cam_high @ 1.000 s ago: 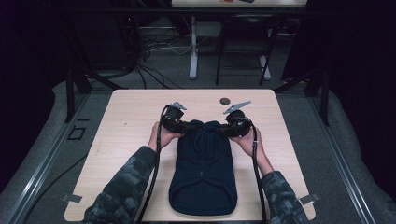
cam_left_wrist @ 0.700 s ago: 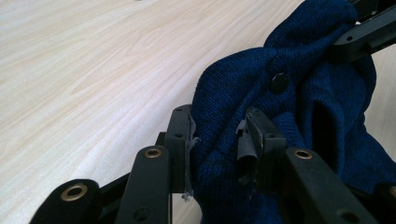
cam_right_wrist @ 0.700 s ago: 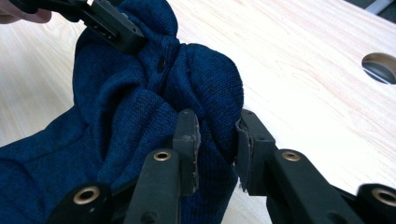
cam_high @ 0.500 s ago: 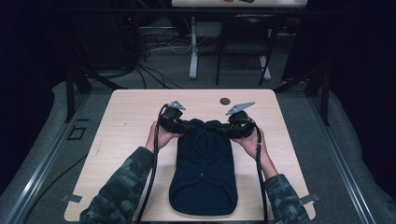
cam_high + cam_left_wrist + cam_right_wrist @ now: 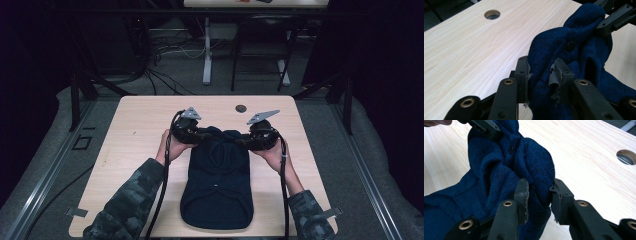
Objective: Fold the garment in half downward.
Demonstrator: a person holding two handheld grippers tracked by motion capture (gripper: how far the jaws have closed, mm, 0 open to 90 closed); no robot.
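In the centre of the high view, a dark blue knitted garment lies on the light wooden table, with its far end lifted. The left gripper is closed on the knit at the left of that end, and the right gripper is clamped on a thick fold at the right.

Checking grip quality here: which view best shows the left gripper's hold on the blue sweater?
The left gripper view: the left gripper is shut on a fold of the sweater. The high view shows that gripper small at the sweater's top edge; the right gripper view shows a jaw of it on the cloth.
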